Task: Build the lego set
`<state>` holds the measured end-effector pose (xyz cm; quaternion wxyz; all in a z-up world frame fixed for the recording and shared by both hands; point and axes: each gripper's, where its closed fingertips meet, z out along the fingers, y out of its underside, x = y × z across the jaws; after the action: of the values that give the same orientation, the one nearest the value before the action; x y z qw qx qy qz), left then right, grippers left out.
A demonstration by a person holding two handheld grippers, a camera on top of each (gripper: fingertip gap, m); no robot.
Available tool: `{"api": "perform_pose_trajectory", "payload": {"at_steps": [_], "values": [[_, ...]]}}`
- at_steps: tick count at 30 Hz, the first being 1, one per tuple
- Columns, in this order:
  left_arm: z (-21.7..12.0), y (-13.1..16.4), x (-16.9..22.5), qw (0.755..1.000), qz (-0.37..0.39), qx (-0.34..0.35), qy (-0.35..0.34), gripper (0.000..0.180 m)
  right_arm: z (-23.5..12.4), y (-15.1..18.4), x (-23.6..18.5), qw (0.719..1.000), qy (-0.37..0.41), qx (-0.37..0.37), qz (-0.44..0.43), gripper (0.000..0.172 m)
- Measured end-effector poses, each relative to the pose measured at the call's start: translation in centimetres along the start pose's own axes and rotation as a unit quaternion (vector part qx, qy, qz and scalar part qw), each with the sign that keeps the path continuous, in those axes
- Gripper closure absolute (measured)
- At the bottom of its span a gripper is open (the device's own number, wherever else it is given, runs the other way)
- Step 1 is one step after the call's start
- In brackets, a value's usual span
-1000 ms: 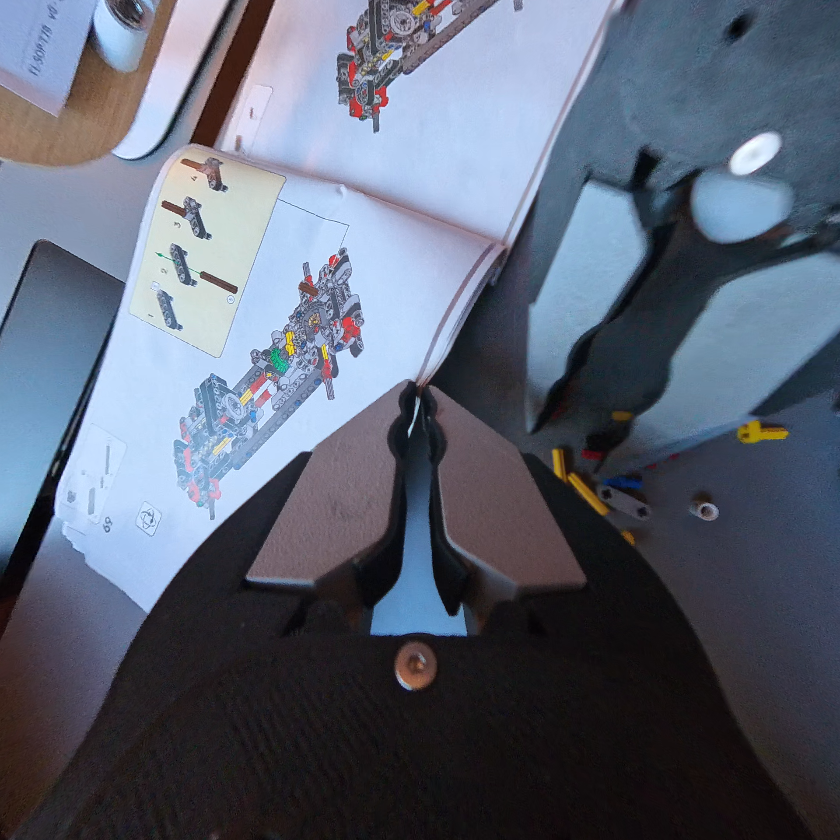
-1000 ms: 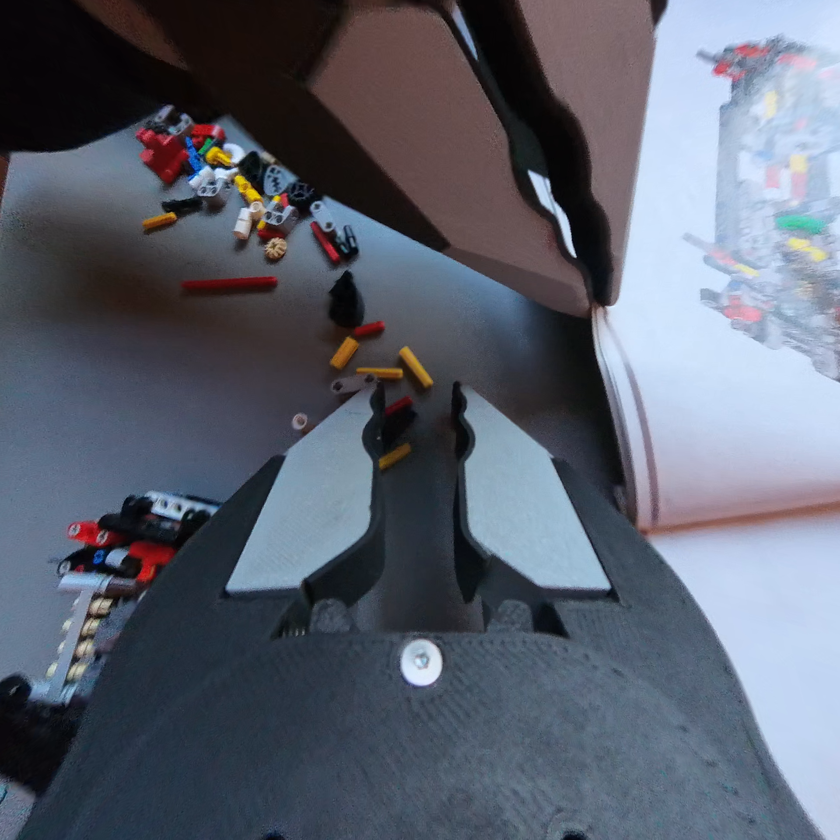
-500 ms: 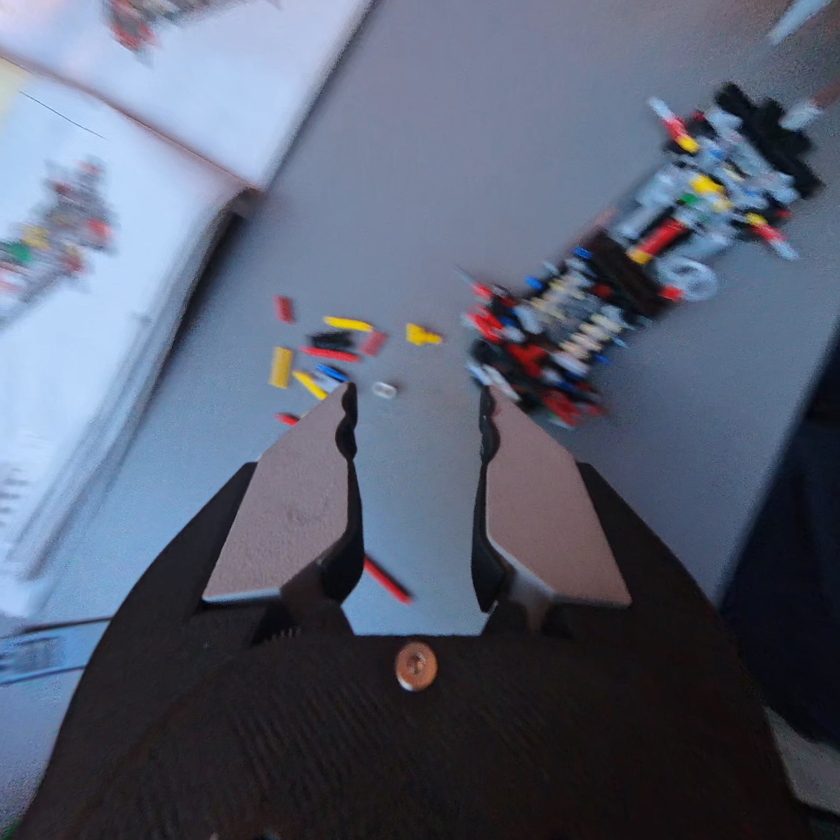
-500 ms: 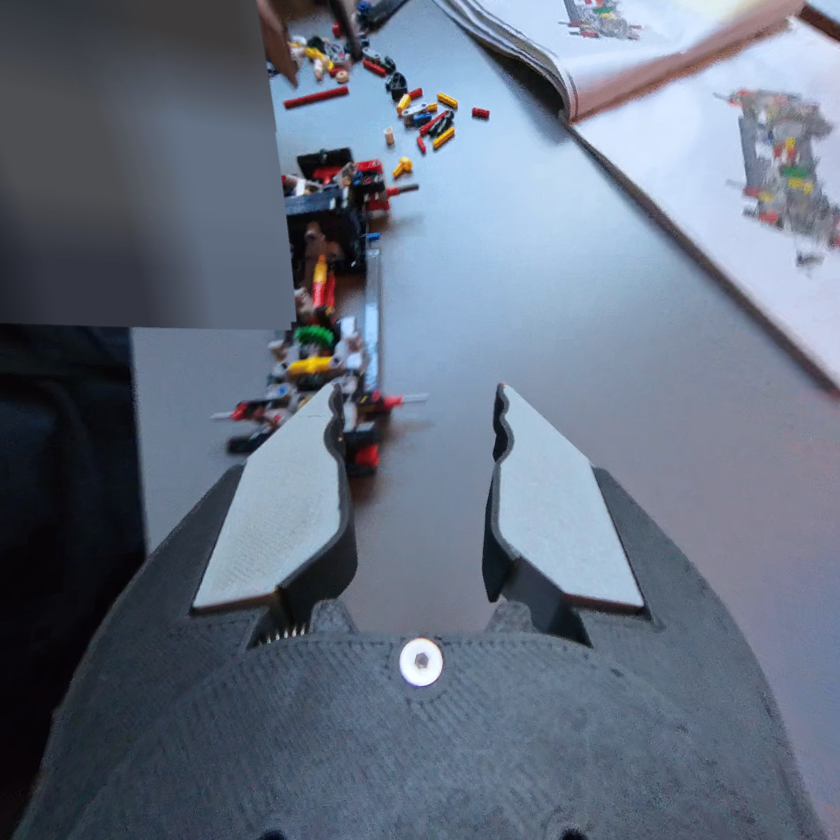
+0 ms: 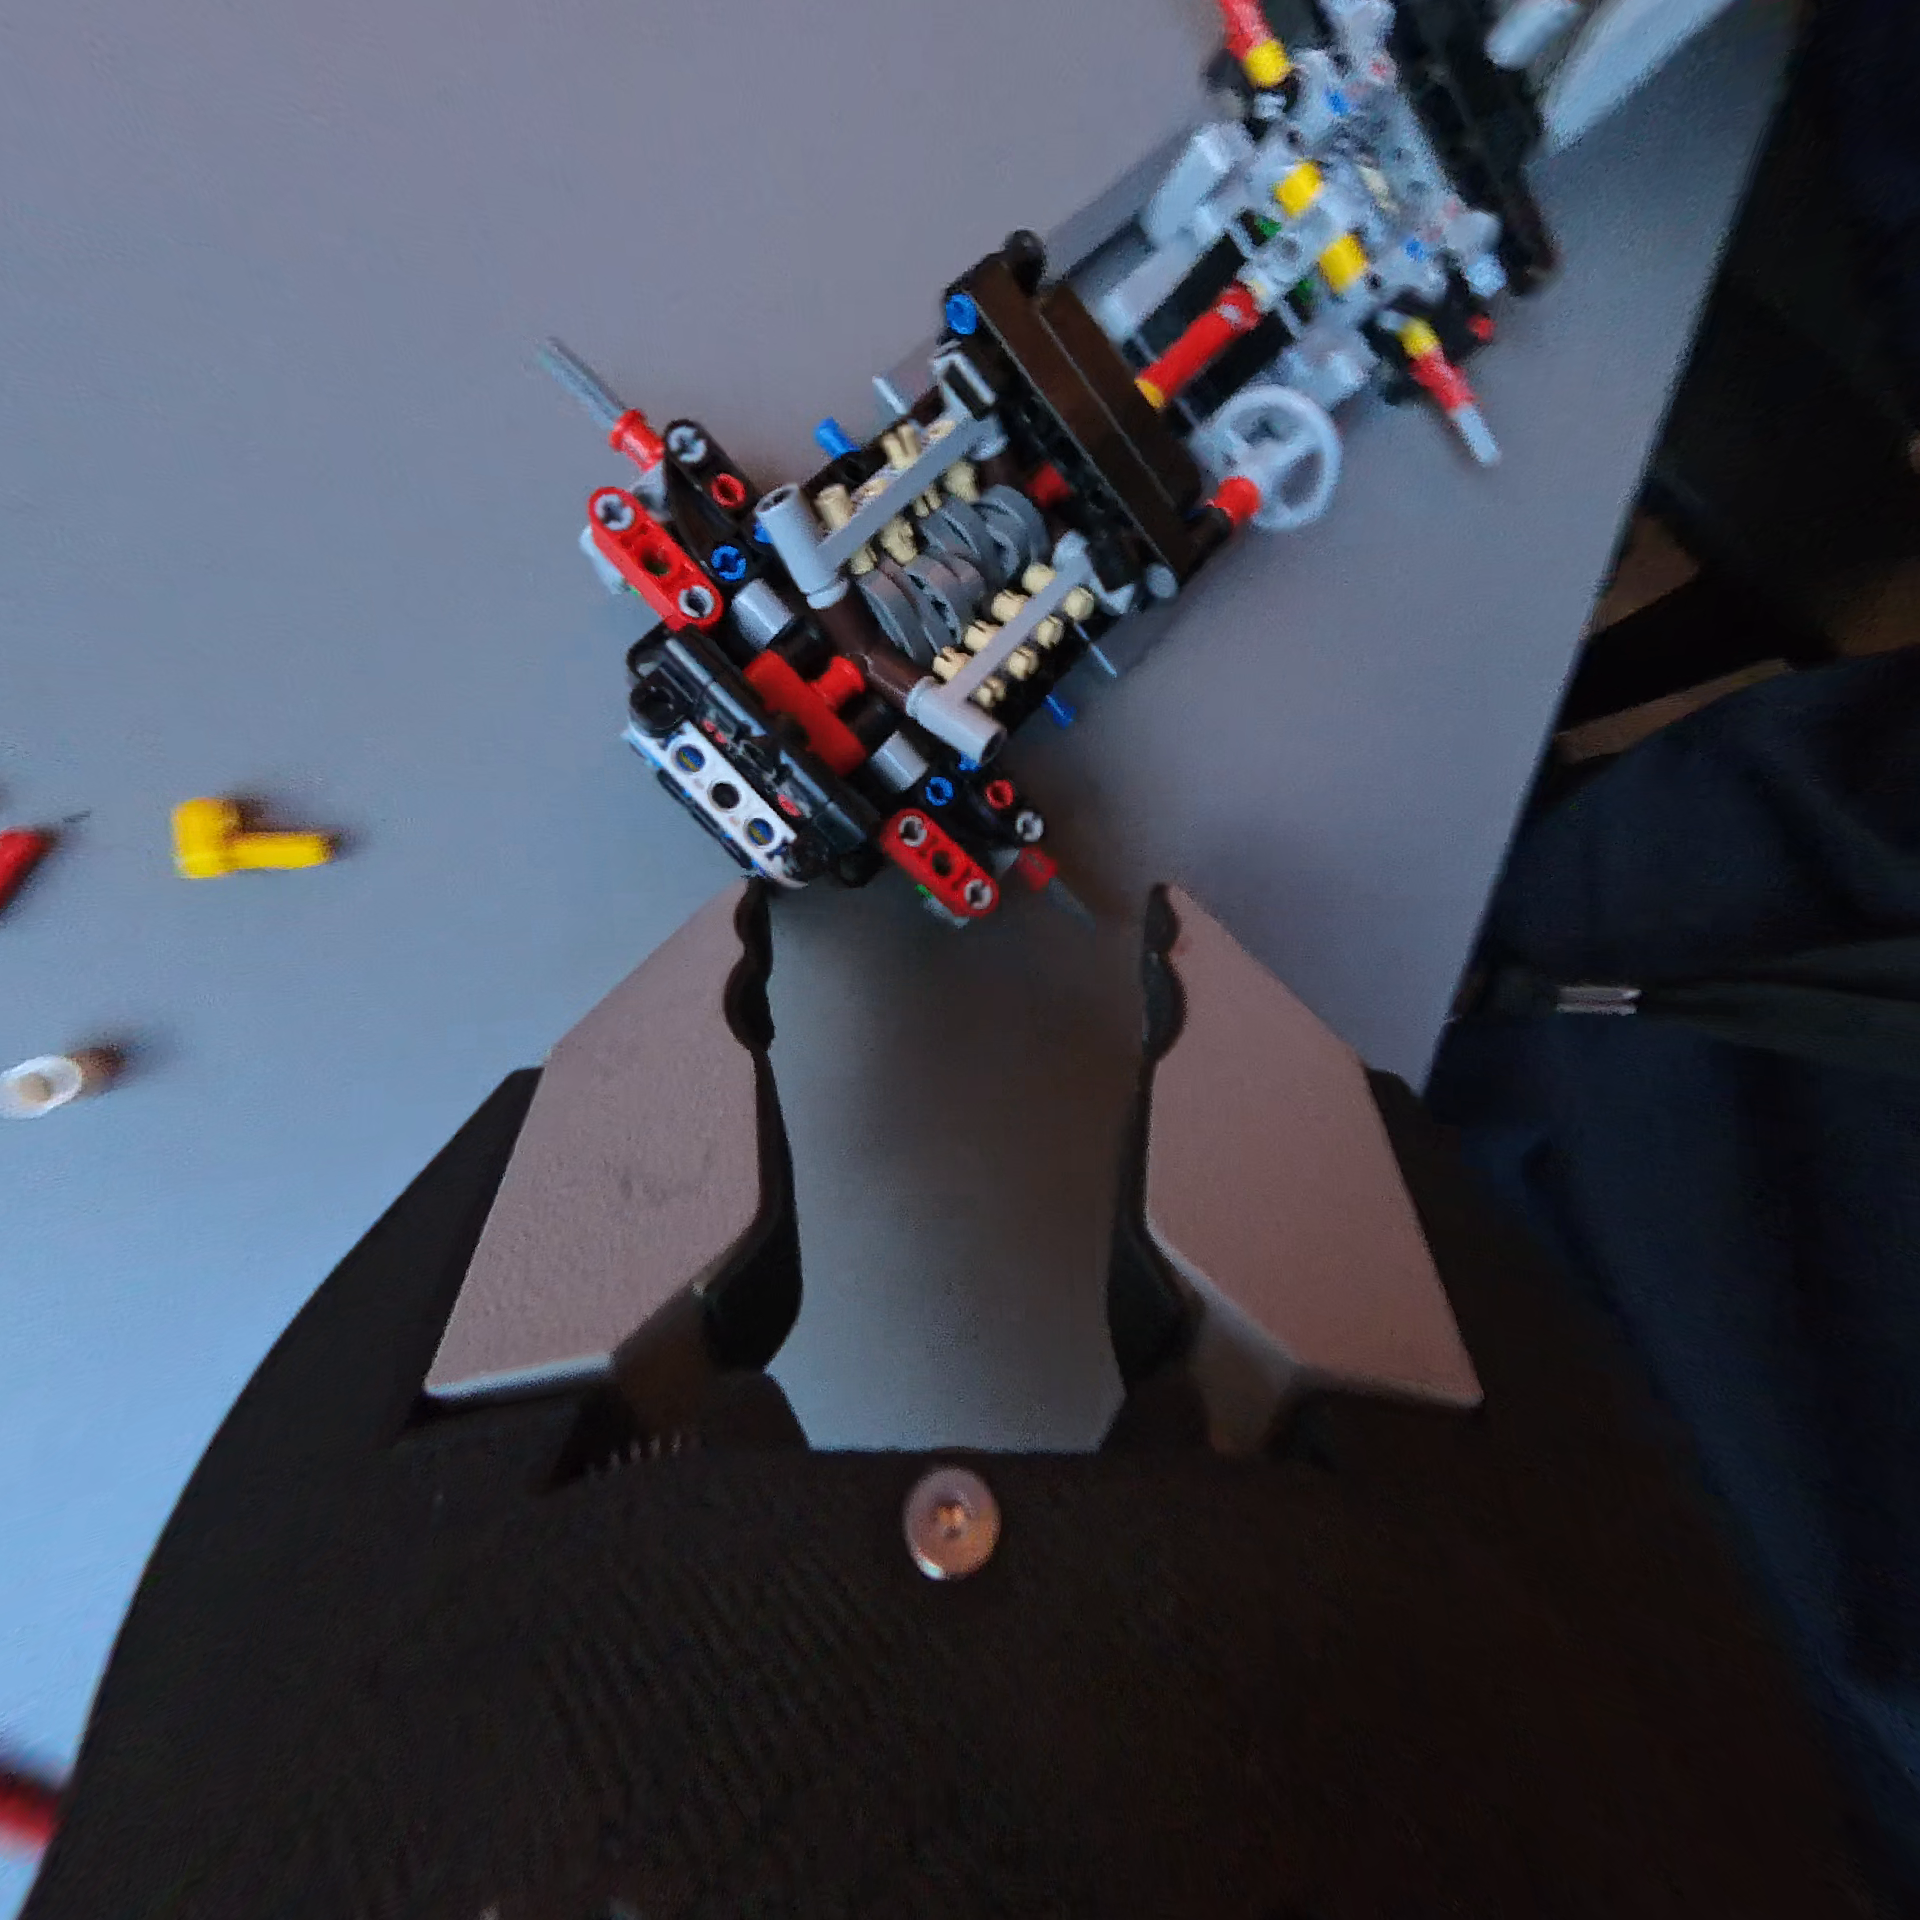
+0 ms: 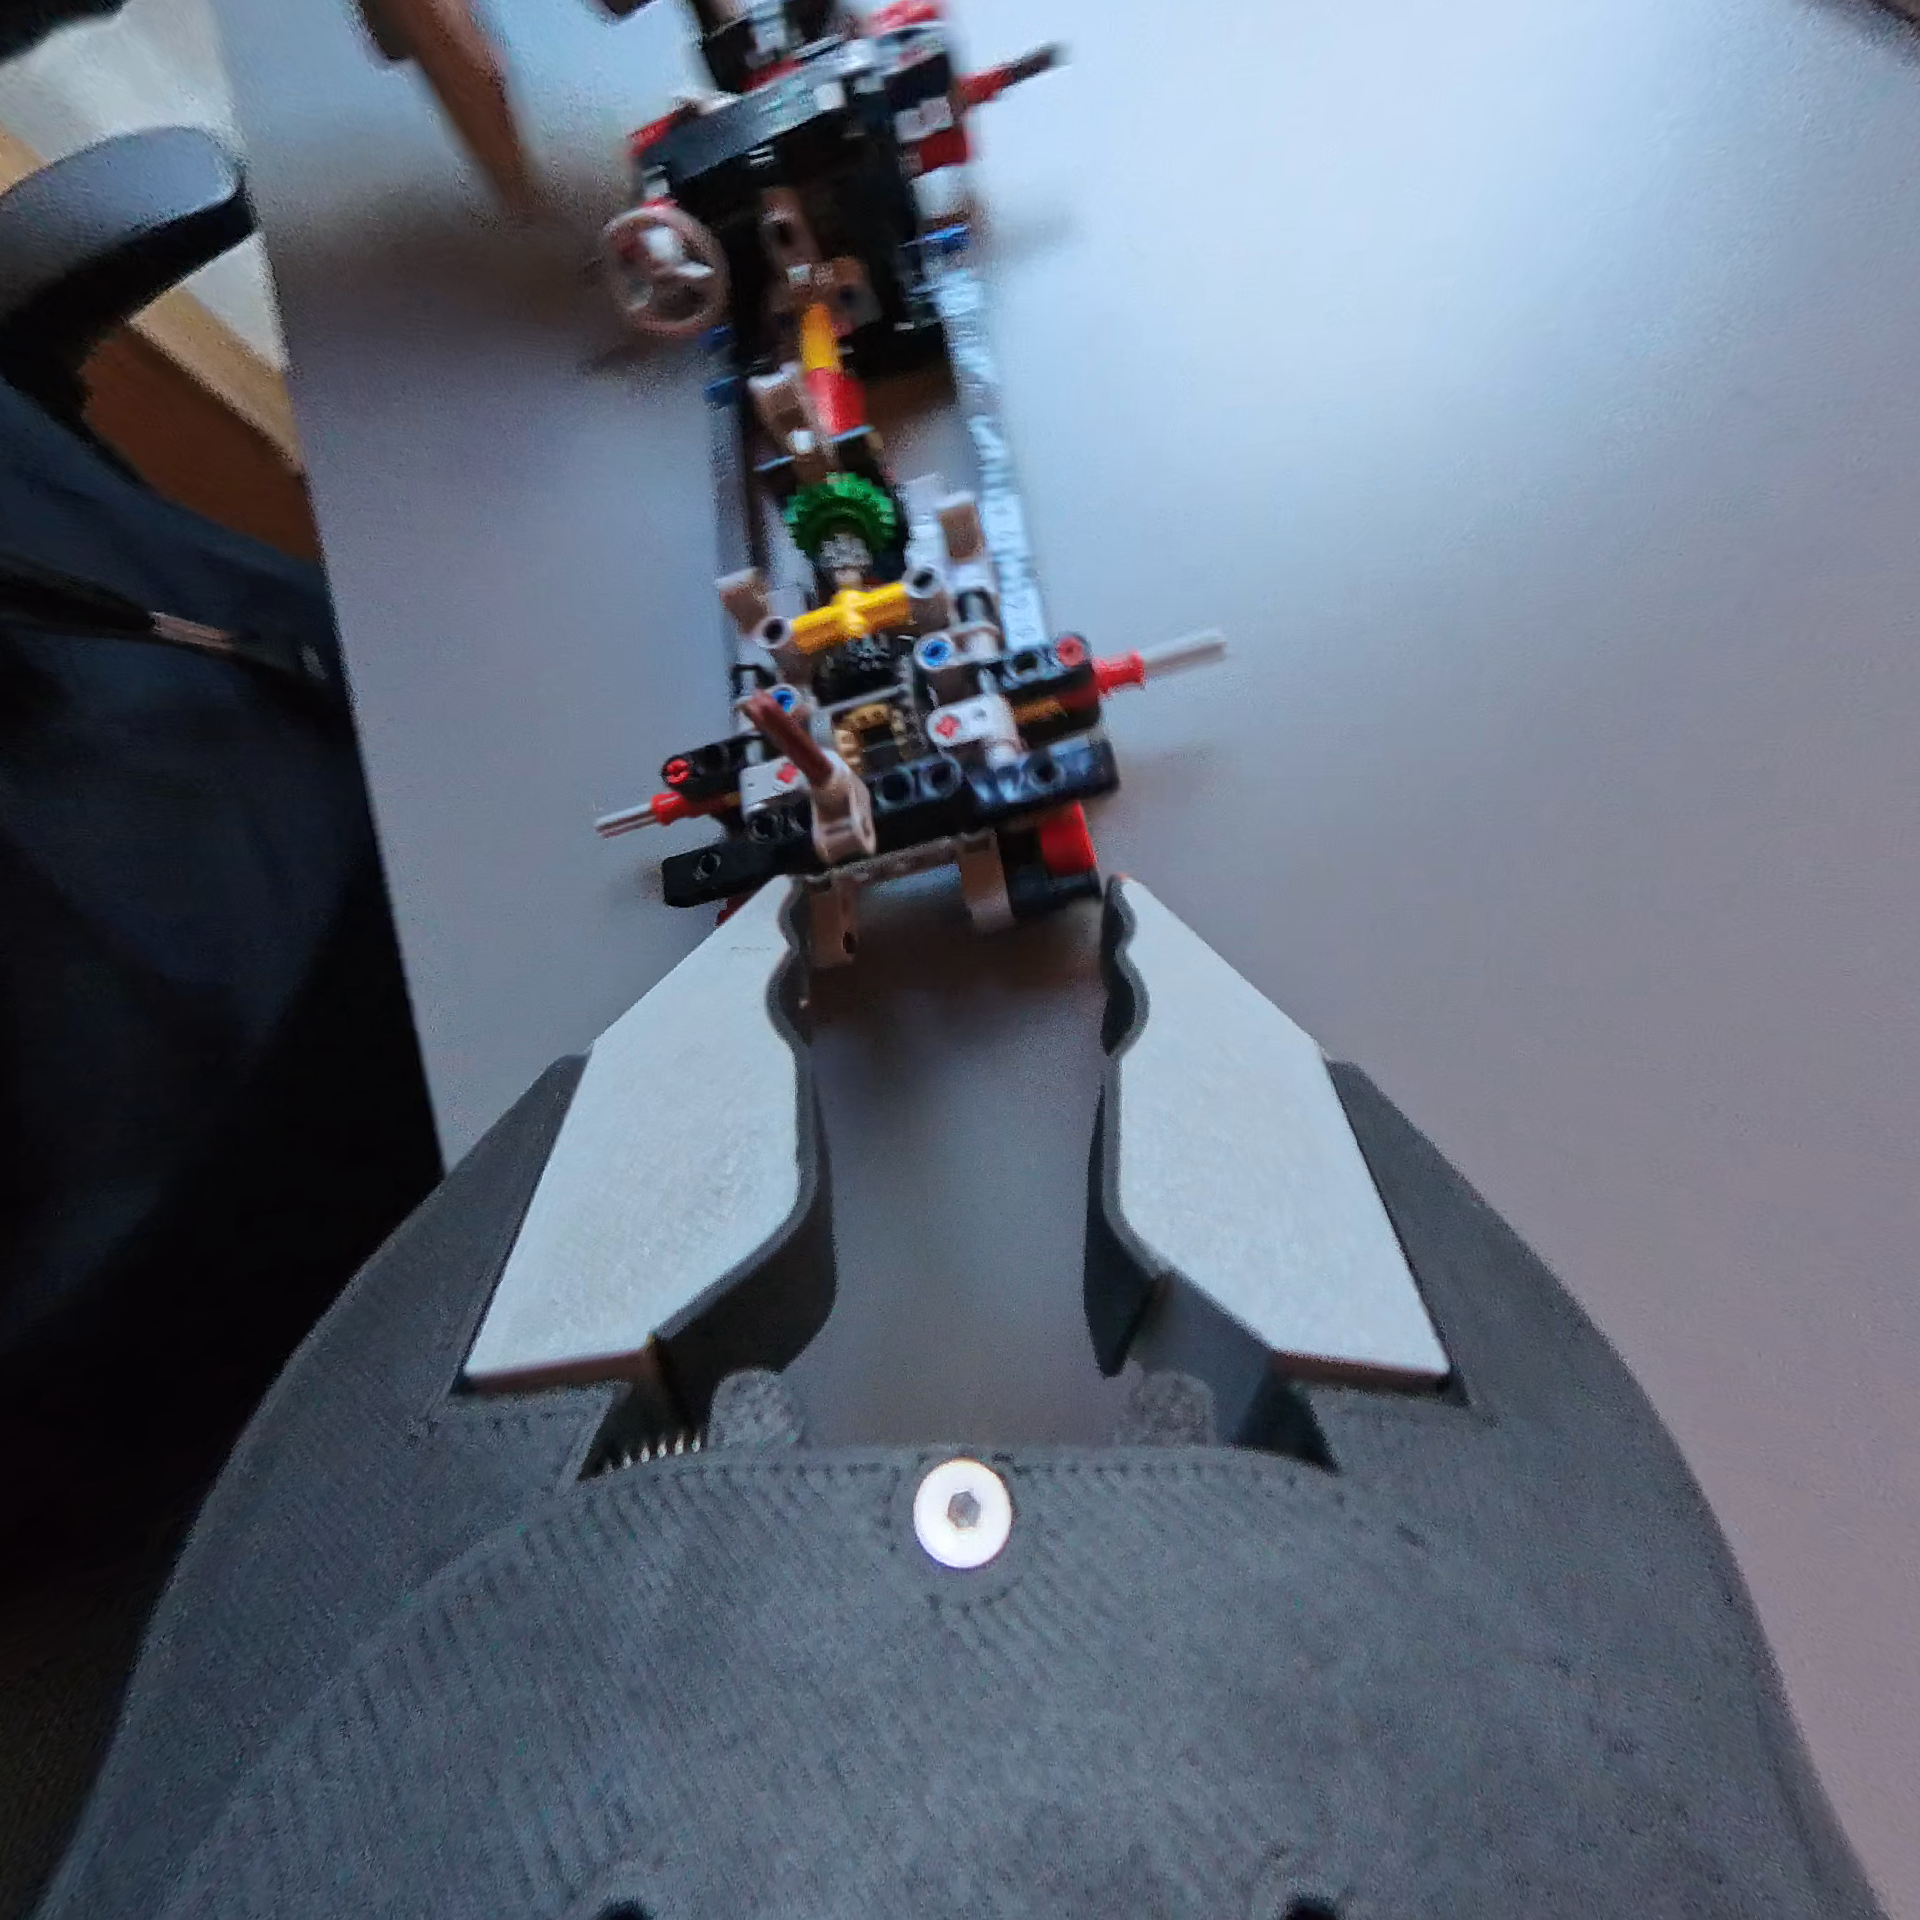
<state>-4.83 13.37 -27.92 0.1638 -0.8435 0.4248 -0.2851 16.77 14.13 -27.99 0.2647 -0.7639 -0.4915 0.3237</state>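
A long toy-brick chassis model [image 5: 914,582] of black, grey and red beams lies on the grey table [image 5: 312,312]. My left gripper [image 5: 951,920] is open and empty, its fingertips just short of the model's near end with the red beams. In the right wrist view the same model [image 6: 883,727] runs away from me. My right gripper [image 6: 951,909] is open, its fingertips [image 6: 774,920] on either side of the model's other end, where small grey beams stick out between them. No pad presses on the model.
Loose parts lie left of the model: a yellow connector [image 5: 244,842], a red piece [image 5: 16,857] and a small white bush [image 5: 42,1086]. The table edge [image 5: 1538,727] runs close on the right, with a dark-clothed person [image 5: 1714,1143] beyond it. A chair armrest [image 6: 114,229] shows at the far left. Some 25 cm of space lies between my two pairs of fingers. To reach the yellow connector [image 5: 244,842] in a straight line is about 8 cm for my left fingers, about 30 cm for my right.
Both grippers left the instruction booklet and the loose parts and swung to opposite ends of the chassis model. The left gripper let go of the page edge and opened wide. The right opened.
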Motion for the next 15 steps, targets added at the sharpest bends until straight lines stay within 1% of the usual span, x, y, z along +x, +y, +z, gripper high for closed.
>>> {"api": "perform_pose_trajectory", "payload": {"at_steps": [2,3,5,7,9,10,11,12,13,15], "values": [[0.4,-0.3,1.7,0.999,-0.010,0.021,0.043,0.109,-1.8,1.0,1.5,1.000,0.012,0.012,0.024,0.121],[0.3,-0.1,2.0,0.998,-0.015,0.029,0.050,0.109,-2.6,1.2,1.9,0.999,0.017,0.025,0.027,0.122],[-1.2,0.8,1.7,0.998,-0.018,0.063,0.026,0.111,-4.2,1.1,3.1,0.997,0.052,0.059,0.015,0.123],[-4.4,1.4,-0.4,0.988,-0.025,0.144,-0.048,0.114,-5.6,0.5,5.4,0.987,0.127,0.101,-0.005,0.126],[-8.9,2.9,-3.7,0.963,-0.044,0.223,-0.142,0.116,-7.0,-0.1,8.5,0.966,0.226,0.125,-0.012,0.127],[-11.1,4.2,-5.5,0.948,-0.052,0.246,-0.196,0.115,-7.6,-0.5,9.8,0.953,0.270,0.139,-0.013,0.128],[-13.0,5.9,-7.4,0.932,-0.060,0.254,-0.251,0.114,-8.0,-1.2,10.9,0.942,0.299,0.155,-0.010,0.130],[-14.4,7.5,-8.7,0.922,-0.070,0.253,-0.285,0.114,-8.4,-1.8,11.8,0.932,0.319,0.172,-0.001,0.132],[-15.3,8.9,-9.5,0.917,-0.081,0.249,-0.300,0.114,-8.7,-2.5,12.5,0.924,0.332,0.189,0.008,0.132],[-16.3,10.9,-10.8,0.916,-0.091,0.232,-0.315,0.116,-8.7,-3.8,13.6,0.915,0.341,0.215,0.019,0.134]]}}
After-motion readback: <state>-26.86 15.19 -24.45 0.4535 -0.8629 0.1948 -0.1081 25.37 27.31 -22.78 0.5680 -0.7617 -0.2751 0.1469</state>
